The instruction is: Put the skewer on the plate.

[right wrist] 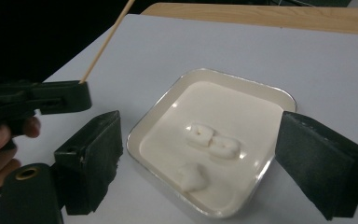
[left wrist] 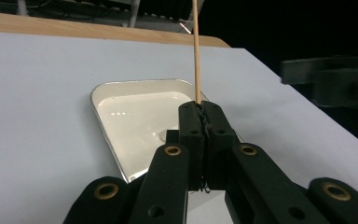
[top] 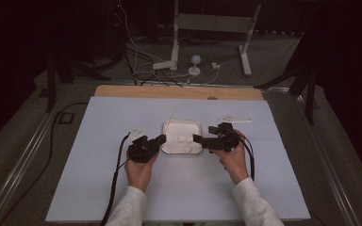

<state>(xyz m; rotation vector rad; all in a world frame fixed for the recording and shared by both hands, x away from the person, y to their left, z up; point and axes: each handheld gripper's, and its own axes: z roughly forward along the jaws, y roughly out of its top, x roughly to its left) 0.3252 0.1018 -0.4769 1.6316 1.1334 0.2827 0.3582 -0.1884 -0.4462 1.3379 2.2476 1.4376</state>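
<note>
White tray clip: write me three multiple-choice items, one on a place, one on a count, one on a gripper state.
1. Where does the white tray sit?
A. between the two grippers
B. on the wooden strip
C. on the floor

2. How many white pieces lie in it?
A. none
B. three
C. six

3. The left gripper is:
A. wide open
B. shut on the wooden skewer
C. holding a piece

Key: 1 A, a gripper flanks each side; 2 B, right gripper view shows three; 3 B, jaws pinch the stick's base.
</note>
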